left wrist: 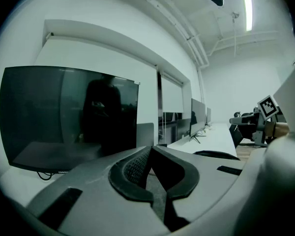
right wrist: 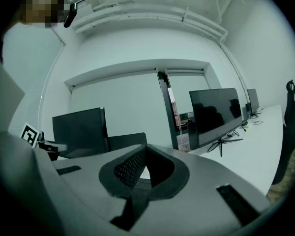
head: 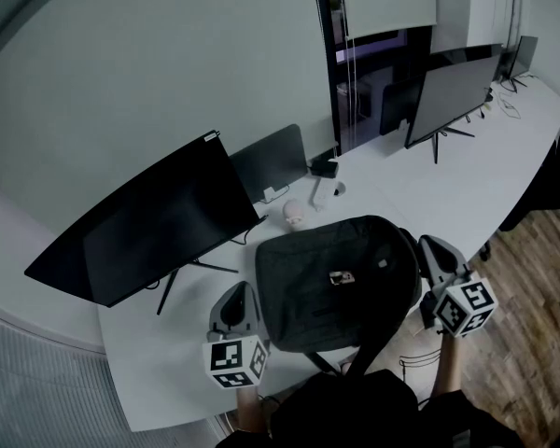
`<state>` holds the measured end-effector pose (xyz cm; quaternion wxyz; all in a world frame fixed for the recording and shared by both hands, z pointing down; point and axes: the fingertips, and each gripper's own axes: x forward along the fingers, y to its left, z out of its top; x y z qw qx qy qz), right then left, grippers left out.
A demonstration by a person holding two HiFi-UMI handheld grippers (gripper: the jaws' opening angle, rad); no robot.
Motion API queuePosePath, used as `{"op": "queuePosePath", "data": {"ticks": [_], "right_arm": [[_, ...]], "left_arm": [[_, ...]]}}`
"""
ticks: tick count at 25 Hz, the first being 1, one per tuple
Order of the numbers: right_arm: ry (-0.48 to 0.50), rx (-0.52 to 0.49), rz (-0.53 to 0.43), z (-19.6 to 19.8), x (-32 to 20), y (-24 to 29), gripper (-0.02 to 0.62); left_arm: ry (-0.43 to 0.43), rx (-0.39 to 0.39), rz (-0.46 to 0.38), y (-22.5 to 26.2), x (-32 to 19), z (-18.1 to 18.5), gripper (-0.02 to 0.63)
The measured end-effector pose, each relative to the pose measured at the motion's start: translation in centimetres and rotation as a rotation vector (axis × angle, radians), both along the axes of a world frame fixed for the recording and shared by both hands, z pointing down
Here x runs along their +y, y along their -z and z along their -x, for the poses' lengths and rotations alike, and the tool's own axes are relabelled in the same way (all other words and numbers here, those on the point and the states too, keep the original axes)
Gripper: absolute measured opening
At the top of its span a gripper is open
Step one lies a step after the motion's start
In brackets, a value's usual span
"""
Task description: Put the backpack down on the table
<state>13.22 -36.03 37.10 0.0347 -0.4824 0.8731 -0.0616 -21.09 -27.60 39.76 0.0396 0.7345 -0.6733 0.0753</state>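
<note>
Left tool (left wrist: 150, 150) and right tool (right wrist: 144, 150) were clenched on nothing, flanking the backpack (head: 336, 283), which lay flat on the table (head: 448, 194) at its near edge. Judged soft, saggy fabric, not fragile; best gripped at a strap (head: 371, 342) or seam. Load unknown. Strap ends ran out of sight; no handle made out.

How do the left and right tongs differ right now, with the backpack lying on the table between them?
The left tongs sit by the backpack's near left corner, while the right tongs sit farther up along its right side. The near monitor stands just ahead and left of the left tongs, whereas the right tongs face bare tabletop running toward the far monitor. Both are shut and hold nothing.
</note>
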Motion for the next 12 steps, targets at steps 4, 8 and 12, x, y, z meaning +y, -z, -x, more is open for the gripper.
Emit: {"op": "queuePosePath", "data": {"ticks": [4,8,12], "right_arm": [[0.001,-0.007,0.001,0.10,0.11,-0.06,0.012],[-0.004,-0.023,0.012,-0.05,0.21,-0.31,0.012],[0.002,-0.035,-0.001,0.08,0.25,-0.07,0.012]], "left_arm": [[-0.005,-0.003,0.002,-0.07,0.02,0.10,0.015],[-0.013,-0.011,0.004,-0.25,0.07,-0.10,0.015],[-0.014,-0.006,0.000,-0.40,0.15,-0.21,0.015]]}}
